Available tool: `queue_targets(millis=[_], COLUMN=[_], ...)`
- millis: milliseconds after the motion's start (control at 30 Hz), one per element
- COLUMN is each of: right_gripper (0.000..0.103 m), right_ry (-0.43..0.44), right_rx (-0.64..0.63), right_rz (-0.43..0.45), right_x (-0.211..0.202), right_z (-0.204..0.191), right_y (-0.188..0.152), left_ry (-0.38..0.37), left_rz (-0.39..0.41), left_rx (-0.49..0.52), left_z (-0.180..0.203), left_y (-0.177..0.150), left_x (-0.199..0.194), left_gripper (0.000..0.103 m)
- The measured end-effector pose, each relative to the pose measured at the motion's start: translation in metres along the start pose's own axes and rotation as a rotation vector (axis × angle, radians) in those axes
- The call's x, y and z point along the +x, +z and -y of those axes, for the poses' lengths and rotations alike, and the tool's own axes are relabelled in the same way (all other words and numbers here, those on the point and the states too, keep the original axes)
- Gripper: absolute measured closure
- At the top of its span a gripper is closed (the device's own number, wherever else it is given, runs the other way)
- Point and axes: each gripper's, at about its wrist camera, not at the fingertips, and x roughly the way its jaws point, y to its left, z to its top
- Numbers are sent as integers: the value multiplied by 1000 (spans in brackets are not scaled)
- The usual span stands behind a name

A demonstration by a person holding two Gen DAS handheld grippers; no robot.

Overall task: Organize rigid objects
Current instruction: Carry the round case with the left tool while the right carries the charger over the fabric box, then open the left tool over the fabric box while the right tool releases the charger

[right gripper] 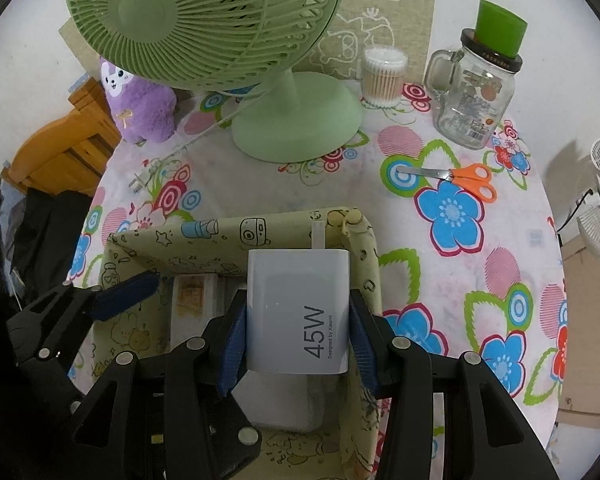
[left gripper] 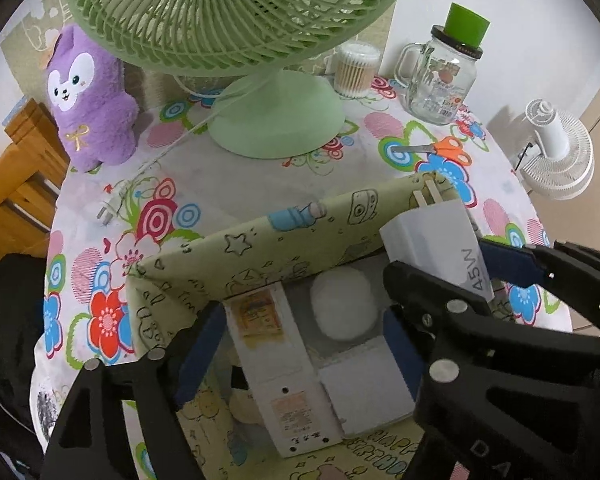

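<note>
A pale green patterned fabric box (left gripper: 260, 240) (right gripper: 204, 236) stands on the flowered tablecloth. In it lie a long white box with an orange label (left gripper: 276, 360), a round white item (left gripper: 344, 304) and a flat white square (left gripper: 364, 388). My left gripper (left gripper: 300, 352) hangs open over the box, its blue pads (left gripper: 200, 356) on either side of the long white box without touching it. My right gripper (right gripper: 298, 344) is shut on a white 45W charger (right gripper: 296, 312) (left gripper: 432, 240), held prongs forward over the box's right end.
Behind the box stand a green desk fan (right gripper: 296, 128), its loose plug (left gripper: 108, 208), a purple plush toy (left gripper: 88, 100), a cotton swab tub (right gripper: 384, 76) and a glass mug jar with a green lid (right gripper: 480, 92). Orange scissors (right gripper: 468, 178) lie right. A white fan (left gripper: 556, 152) stands off the table.
</note>
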Motion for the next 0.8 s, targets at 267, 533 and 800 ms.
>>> queue_targets(millis=[267,533,800], right_gripper=[52,44,25], right_ry=[12,12,44], right_rx=[-10,-4,-4], right_rz=[-34,-21,-17], right_x=[14,16,4], right_z=[-7,-9,-13], right_y=[0,1,-7], left_ry=[38,43,38], left_rz=[-22,-28,-25], left_rx=[12,4,-1], left_z=[-2,-5,-8], left_y=[-6,-8,-15], left_x=[0,-2,-12], left_gripper=[12,12,11])
